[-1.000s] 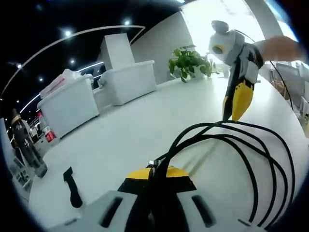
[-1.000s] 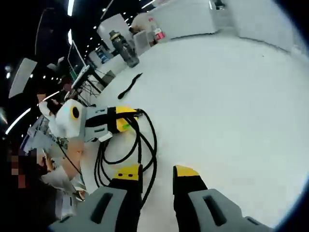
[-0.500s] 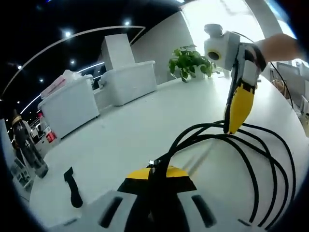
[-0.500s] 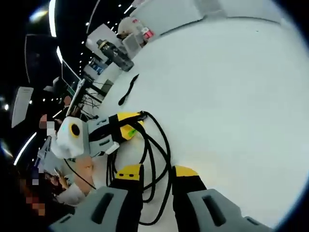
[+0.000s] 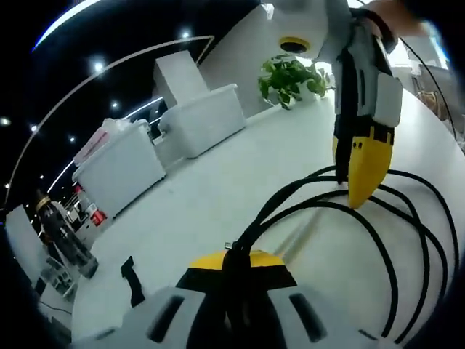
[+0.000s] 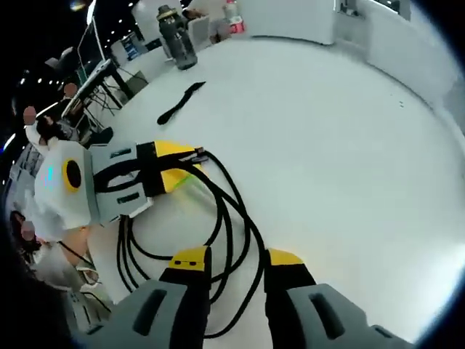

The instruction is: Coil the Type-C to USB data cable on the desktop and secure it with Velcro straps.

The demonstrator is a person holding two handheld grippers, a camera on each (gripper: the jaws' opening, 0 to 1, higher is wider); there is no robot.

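Cable [image 6: 231, 218] loosely coiled on desktop [image 6: 349, 145], left gripper [image 6: 190, 163] clamping its gathered end, right gripper [image 6: 236, 262] parted astride loops; Velcro strap [image 6: 180, 103] lies unused, far-left.

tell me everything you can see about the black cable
The black cable is thin, round and rubbery-looking, lying in several loose overlapping loops on the white desktop. One end of the bundle, with a small metallic plug, is clamped in the left gripper. The right gripper stands open over the loops, with strands running between its yellow tips. No strap is around the cable yet.
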